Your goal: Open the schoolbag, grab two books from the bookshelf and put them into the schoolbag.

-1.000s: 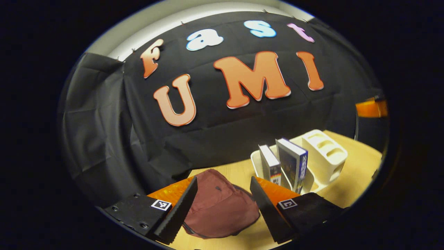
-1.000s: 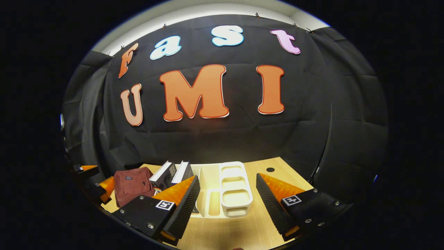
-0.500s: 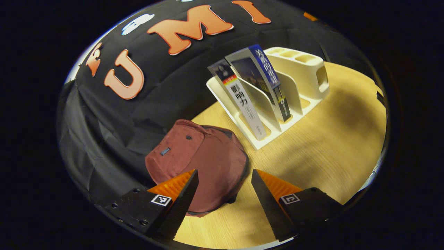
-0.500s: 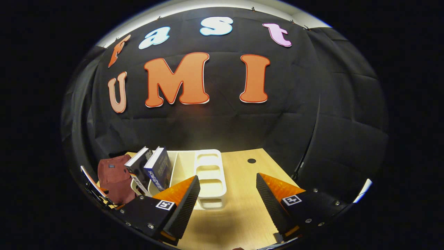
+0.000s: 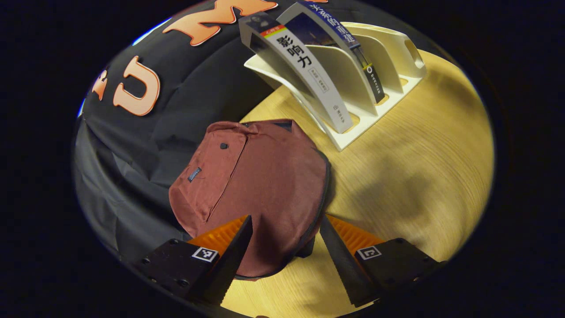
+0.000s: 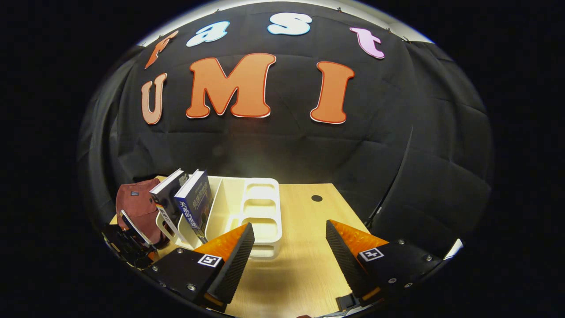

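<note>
A dark red schoolbag [image 5: 260, 185] lies flat and zipped on the wooden table, its near edge between the fingers of my open left gripper [image 5: 282, 260]. Beyond it a white bookshelf [image 5: 366, 88] holds two leaning books: one with a white spine [image 5: 309, 75], one with a blue cover [image 5: 340, 39]. In the right gripper view the schoolbag [image 6: 139, 207] sits far left, the two books [image 6: 185, 203] stand in the bookshelf [image 6: 260, 207], and my open right gripper [image 6: 287, 260] hovers over bare table with nothing between its fingers. The left gripper [image 6: 128, 240] shows at the far left beside the bag.
The wooden table [image 5: 419, 168] extends right of the bag and rack. A small round hole [image 6: 316, 198] is in the tabletop behind the rack. The black cloth wall closes the back and left sides.
My left gripper has tilted down and come closer to the schoolbag, which now reaches between its fingers. My right gripper has shifted slightly; the rack sits a little nearer and higher in its view.
</note>
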A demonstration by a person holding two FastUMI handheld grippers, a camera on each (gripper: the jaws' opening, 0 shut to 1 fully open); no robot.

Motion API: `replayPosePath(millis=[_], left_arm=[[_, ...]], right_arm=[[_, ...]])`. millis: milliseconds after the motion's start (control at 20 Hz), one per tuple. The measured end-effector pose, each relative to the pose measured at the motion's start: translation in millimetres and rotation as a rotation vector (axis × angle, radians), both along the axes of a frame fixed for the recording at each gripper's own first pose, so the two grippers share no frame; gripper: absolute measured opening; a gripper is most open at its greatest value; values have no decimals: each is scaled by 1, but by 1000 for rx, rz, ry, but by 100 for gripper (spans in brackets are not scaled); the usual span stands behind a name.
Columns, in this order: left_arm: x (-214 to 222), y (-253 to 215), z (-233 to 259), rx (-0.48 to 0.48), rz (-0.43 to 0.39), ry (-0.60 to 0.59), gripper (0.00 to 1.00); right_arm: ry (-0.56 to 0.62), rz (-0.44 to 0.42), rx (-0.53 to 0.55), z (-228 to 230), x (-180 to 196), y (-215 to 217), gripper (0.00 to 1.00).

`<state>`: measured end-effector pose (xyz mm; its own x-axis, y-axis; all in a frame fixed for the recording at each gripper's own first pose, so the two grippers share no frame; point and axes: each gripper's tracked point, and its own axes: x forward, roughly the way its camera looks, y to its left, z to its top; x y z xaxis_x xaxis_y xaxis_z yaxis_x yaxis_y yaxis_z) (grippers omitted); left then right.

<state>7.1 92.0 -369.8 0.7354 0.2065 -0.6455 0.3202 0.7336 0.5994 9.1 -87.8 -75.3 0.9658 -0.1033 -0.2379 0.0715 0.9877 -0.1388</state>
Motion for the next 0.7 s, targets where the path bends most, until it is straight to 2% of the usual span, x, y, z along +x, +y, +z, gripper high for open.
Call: replayPosePath(millis=[250, 350, 450, 550, 600, 650, 700], left_arm=[[0, 7, -5, -6, -14, 64, 100], [-2, 2, -7, -12, -29, 87, 86], [-2, -2, -2, 24, -50, 84, 57], [1, 0, 0, 58, -63, 97, 36], [2, 1, 1, 68, -57, 105, 30], [3, 3, 5, 71, -41, 97, 18], [4, 4, 7, 59, -19, 102, 17]], right_arm=[[14, 29, 15, -8, 5, 16, 97], [15, 25, 24, -8, 4, 15, 97], [6, 15, 23, -5, 5, 10, 97], [0, 6, 29, -4, 6, 5, 97], [0, 2, 39, -5, 7, 3, 97], [2, -2, 53, -7, 7, 2, 97], [6, -4, 69, -9, 8, 1, 97]])
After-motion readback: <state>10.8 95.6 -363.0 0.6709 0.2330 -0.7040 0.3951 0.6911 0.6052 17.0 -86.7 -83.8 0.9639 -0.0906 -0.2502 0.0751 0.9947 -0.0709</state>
